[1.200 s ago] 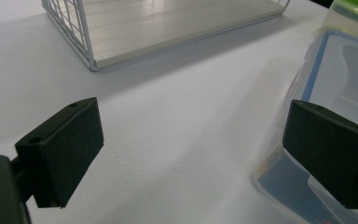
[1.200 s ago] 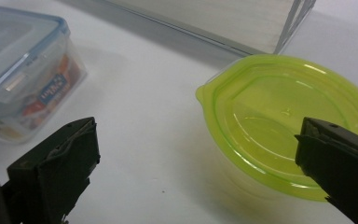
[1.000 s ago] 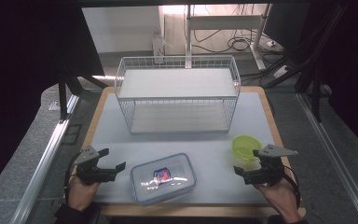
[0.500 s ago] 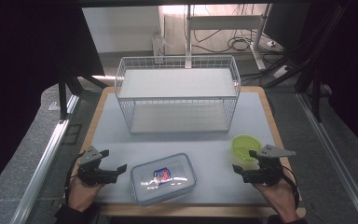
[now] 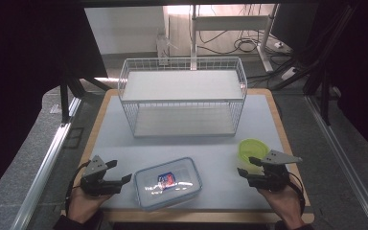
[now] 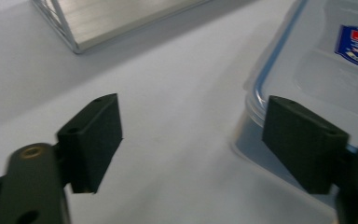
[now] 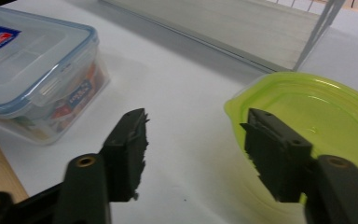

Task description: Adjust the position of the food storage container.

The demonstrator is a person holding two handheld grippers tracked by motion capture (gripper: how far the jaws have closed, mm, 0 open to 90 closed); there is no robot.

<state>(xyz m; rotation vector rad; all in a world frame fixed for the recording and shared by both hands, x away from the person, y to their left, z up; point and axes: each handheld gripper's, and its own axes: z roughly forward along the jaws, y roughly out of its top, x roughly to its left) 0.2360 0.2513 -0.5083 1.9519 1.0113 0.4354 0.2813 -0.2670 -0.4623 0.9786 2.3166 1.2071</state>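
Glossy clear plastic container [image 5: 167,183]; glossy green plastic lid [image 5: 253,148]; wire rack [image 5: 182,96].

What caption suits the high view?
Open tongs flank a clear lidded container and a green lid before a wire rack.

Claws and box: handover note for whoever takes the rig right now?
Left claw: open, empty, just left of the clear box, one jaw by its corner.
Right claw: open, empty, at the near edge of the green lid.
Box lies closed at the table's front; wire rack behind, both shelves bare.
Done: nothing gripped or moved.
Left: probably grip box and lid; the rack looks like the likely destination.
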